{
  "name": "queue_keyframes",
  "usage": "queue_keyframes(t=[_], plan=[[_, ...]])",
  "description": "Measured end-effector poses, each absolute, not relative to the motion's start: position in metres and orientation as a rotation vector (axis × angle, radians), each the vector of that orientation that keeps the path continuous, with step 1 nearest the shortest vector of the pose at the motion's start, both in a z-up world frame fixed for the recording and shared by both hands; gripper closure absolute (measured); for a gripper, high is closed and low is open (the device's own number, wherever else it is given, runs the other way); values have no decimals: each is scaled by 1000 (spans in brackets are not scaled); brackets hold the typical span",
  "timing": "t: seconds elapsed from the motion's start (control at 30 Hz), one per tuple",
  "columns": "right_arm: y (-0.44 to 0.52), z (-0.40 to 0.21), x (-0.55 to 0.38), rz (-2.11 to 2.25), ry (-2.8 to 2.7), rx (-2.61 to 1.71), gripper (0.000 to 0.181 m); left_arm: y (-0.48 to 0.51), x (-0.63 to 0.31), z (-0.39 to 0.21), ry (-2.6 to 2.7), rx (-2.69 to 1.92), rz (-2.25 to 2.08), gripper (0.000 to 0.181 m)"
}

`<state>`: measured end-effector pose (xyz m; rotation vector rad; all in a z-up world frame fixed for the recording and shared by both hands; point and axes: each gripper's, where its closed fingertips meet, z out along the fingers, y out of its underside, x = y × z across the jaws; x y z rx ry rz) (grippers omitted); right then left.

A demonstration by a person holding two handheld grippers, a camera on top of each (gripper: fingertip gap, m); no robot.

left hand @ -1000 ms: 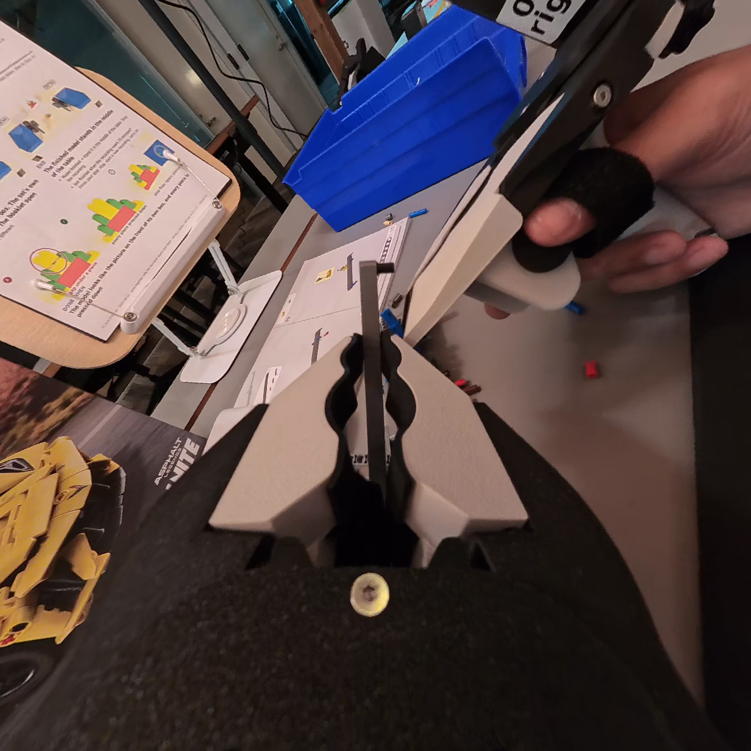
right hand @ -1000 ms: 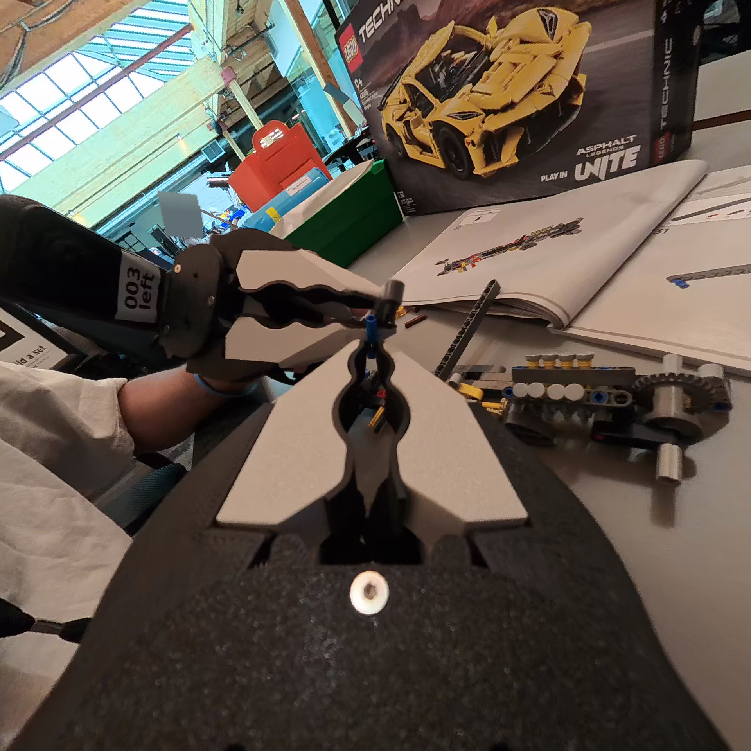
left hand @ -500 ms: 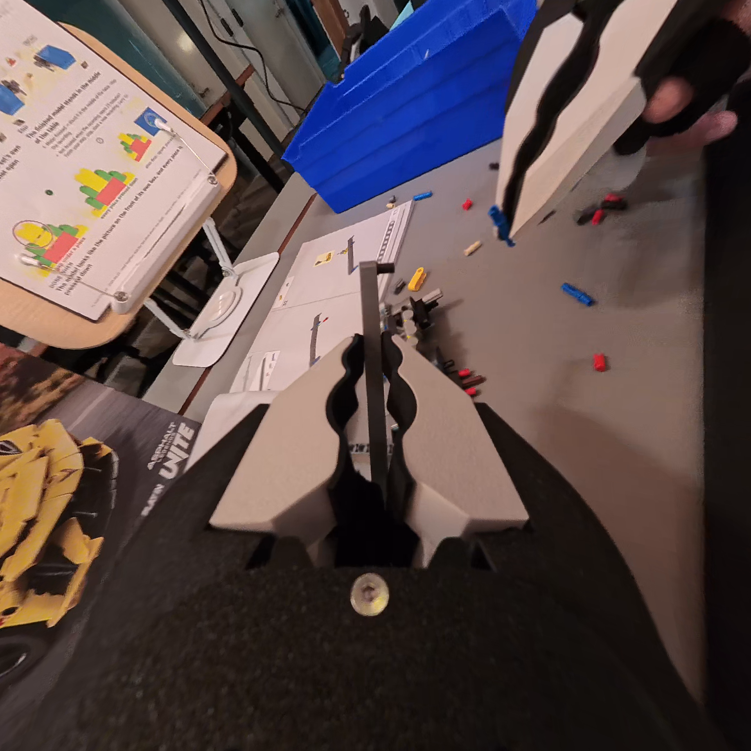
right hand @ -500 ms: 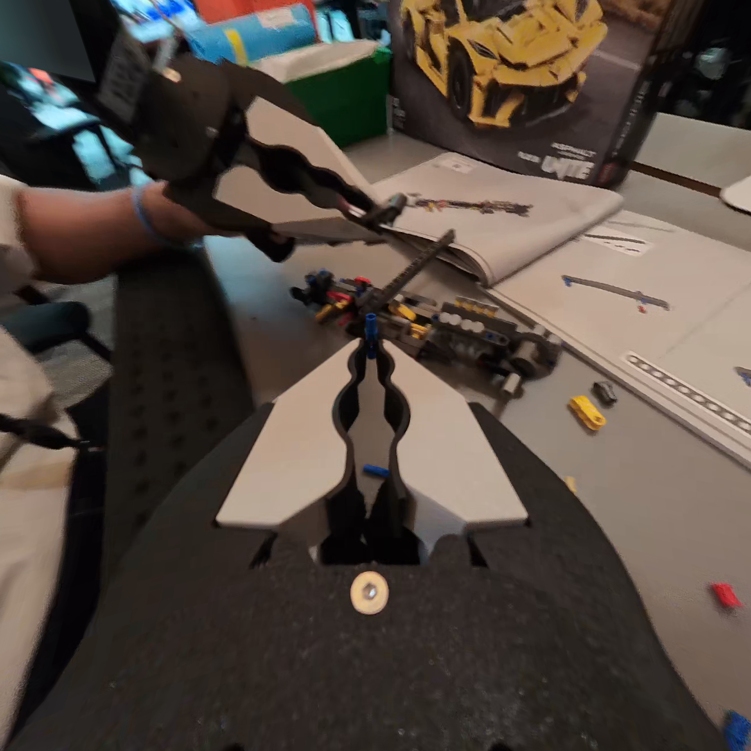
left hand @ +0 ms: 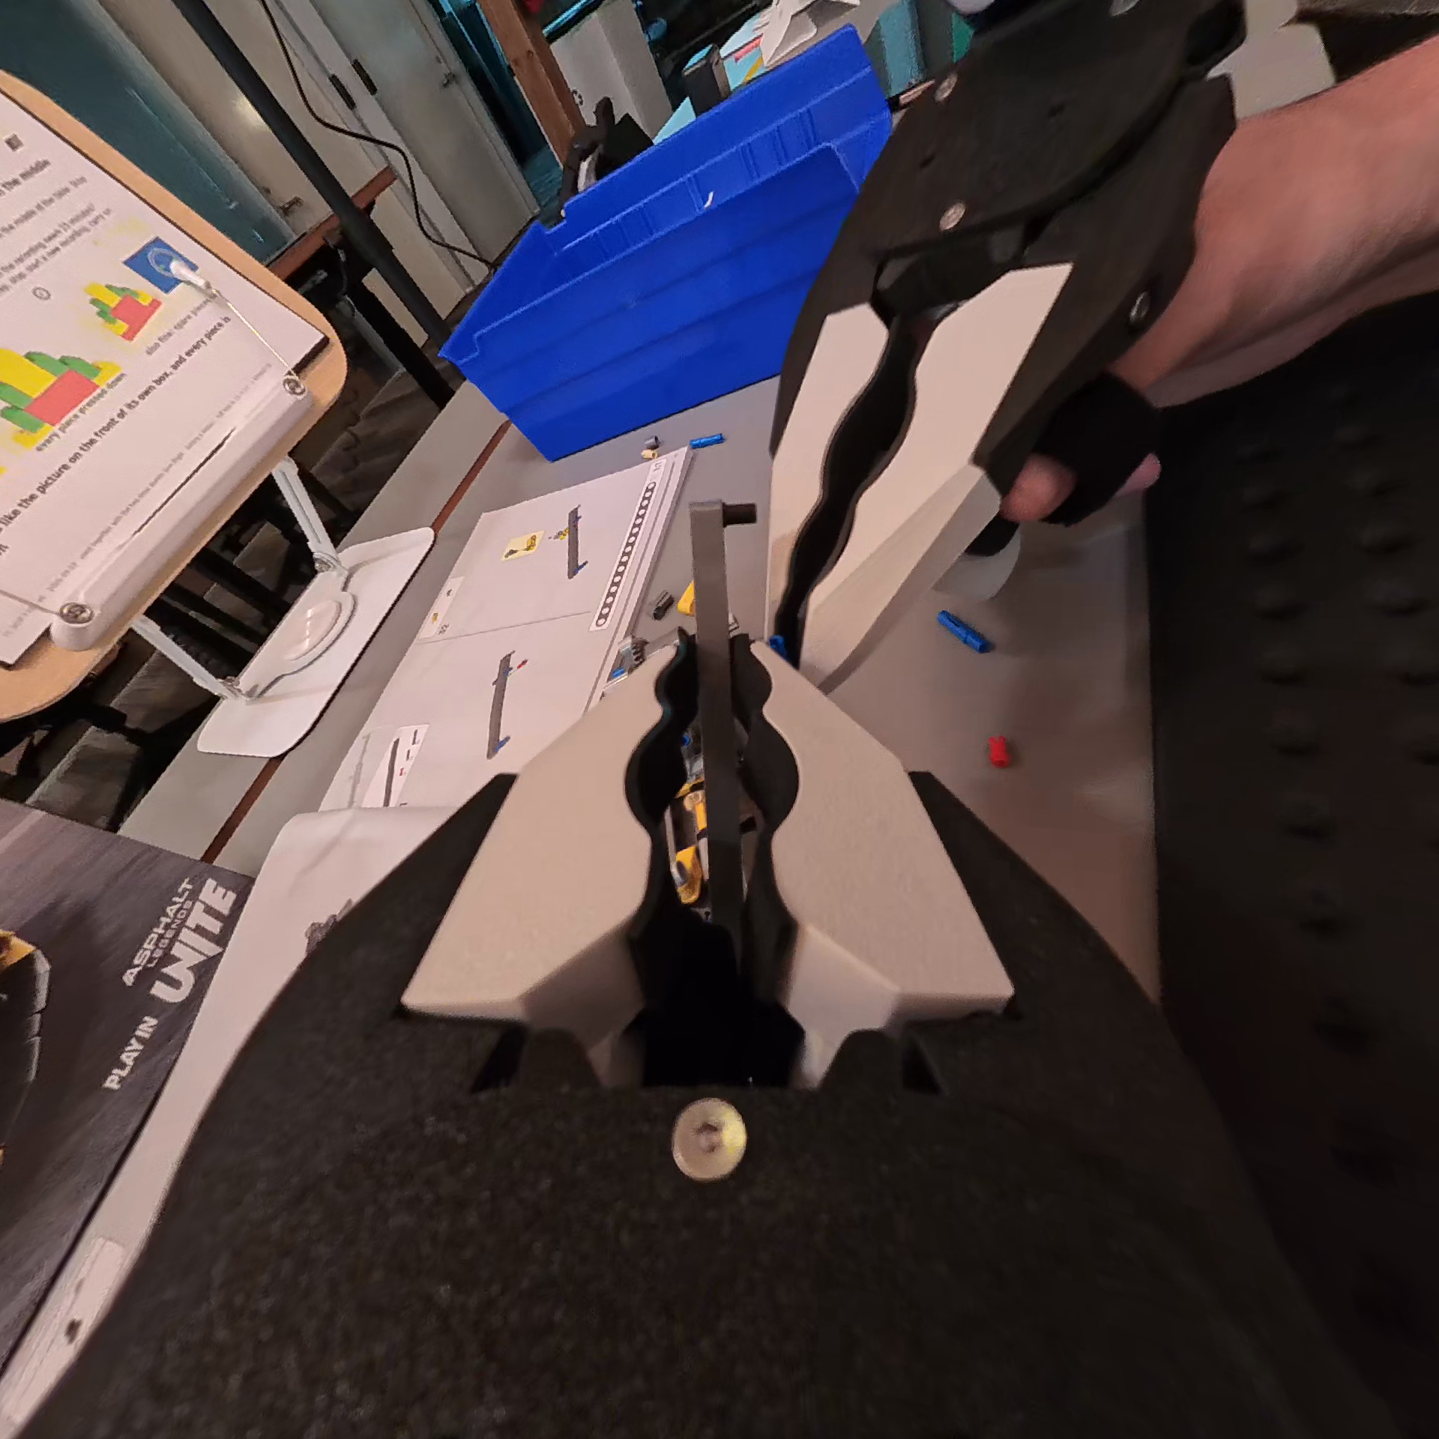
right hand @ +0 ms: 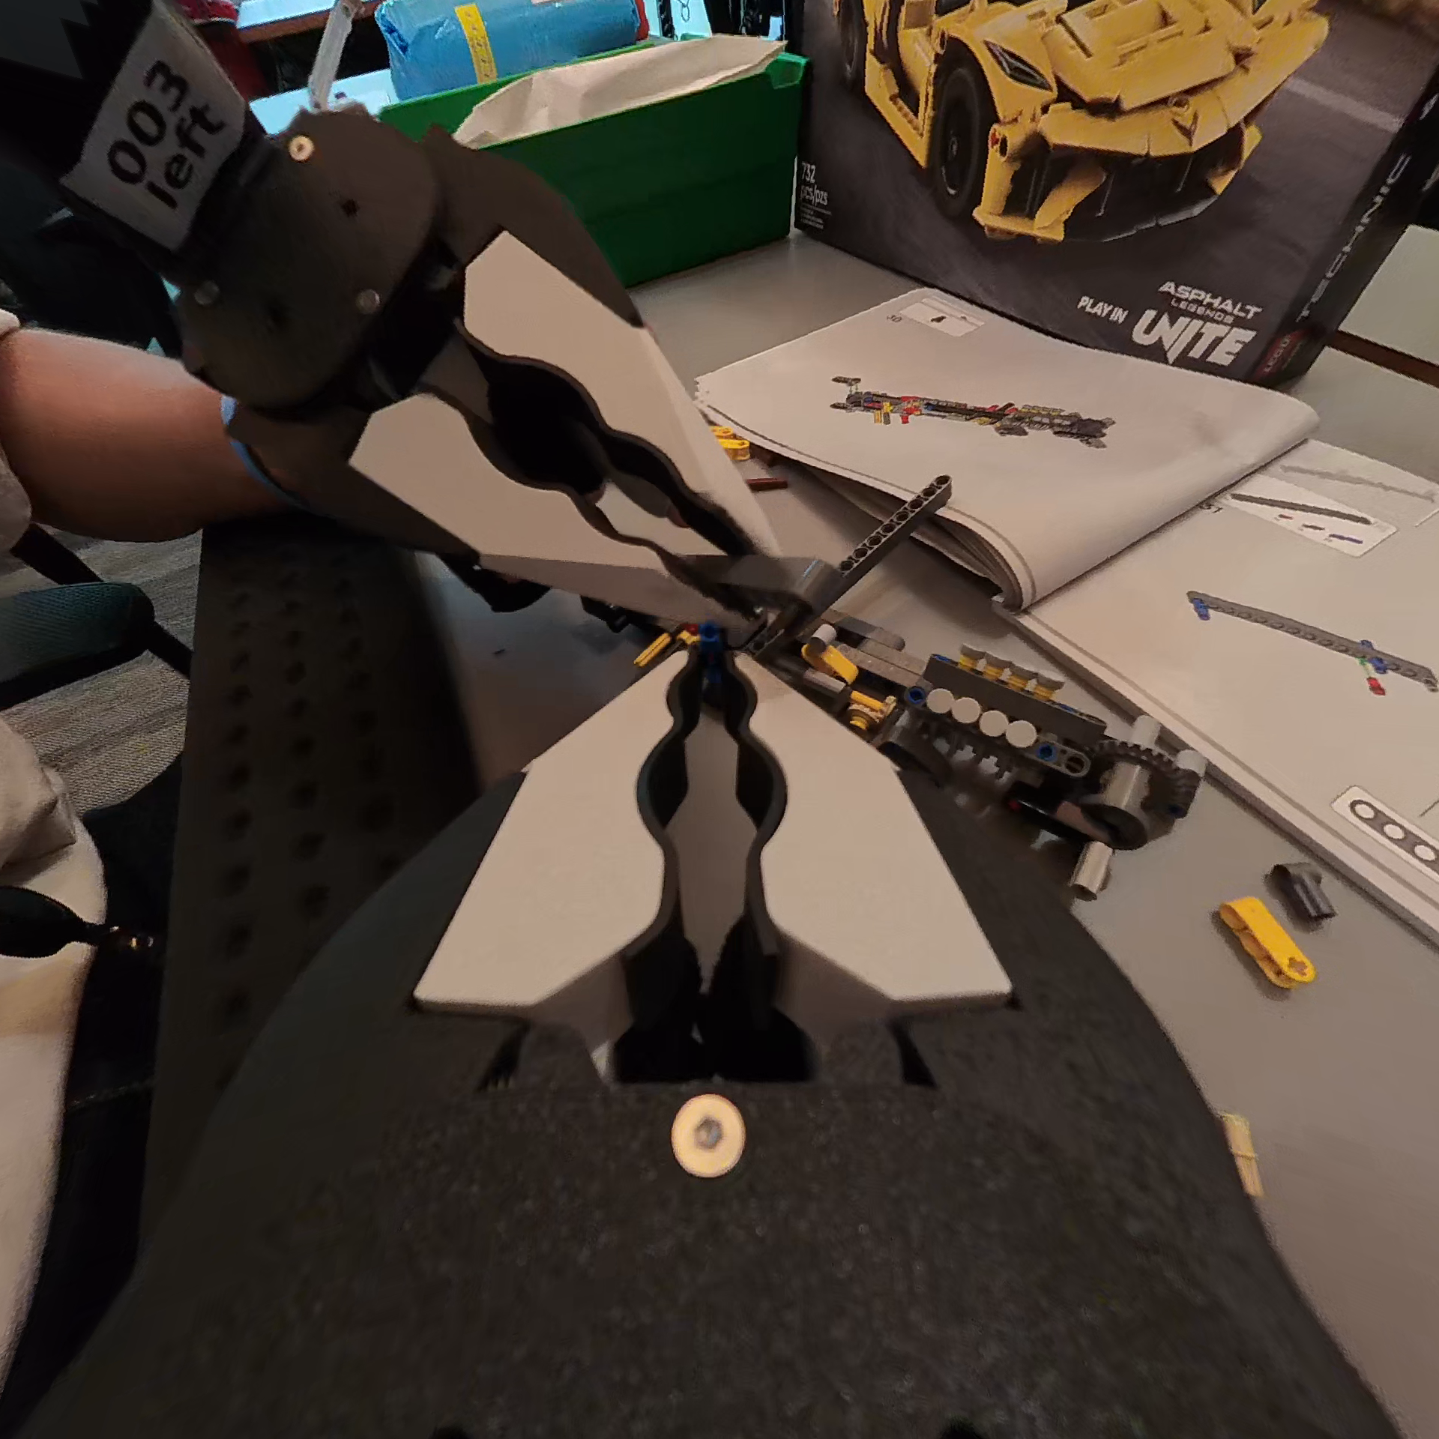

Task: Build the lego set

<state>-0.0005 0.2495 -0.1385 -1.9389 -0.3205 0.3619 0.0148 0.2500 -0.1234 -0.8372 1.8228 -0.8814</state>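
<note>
Indoor light, fairly dim and even — the grey table (left hand: 1036,841) carries only soft shadows. Wide-angle lenses bow everything near the frame edges. The left gripper (right hand: 747,576) smears with motion blur in the right wrist view — foreground foam looks soft.

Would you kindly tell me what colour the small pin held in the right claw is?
Blue pin; clearest in the right wrist view.

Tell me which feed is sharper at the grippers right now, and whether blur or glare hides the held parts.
Left wrist view: sharp; the dark beam in the left gripper reads clearly; the right gripper beyond is slightly soft. Right wrist view: blue pin at the fingertips is readable, the left gripper is motion-blurred. No glare in either.
</note>
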Motion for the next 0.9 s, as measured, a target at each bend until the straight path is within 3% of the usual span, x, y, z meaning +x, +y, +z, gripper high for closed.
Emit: queue_keyframes(t=[0.2,0.5,0.9], plan=[[245,-143,7,322,-312,-1981,177,260,16,-122,1804,-859,-854,174],[188,-197,94,88,-182,-2329,177,277,17,-119,1769,-903,-827,174],[175,-211,106,82,-155,-2380,177,273,17,-126,1803,-886,-810,174]])
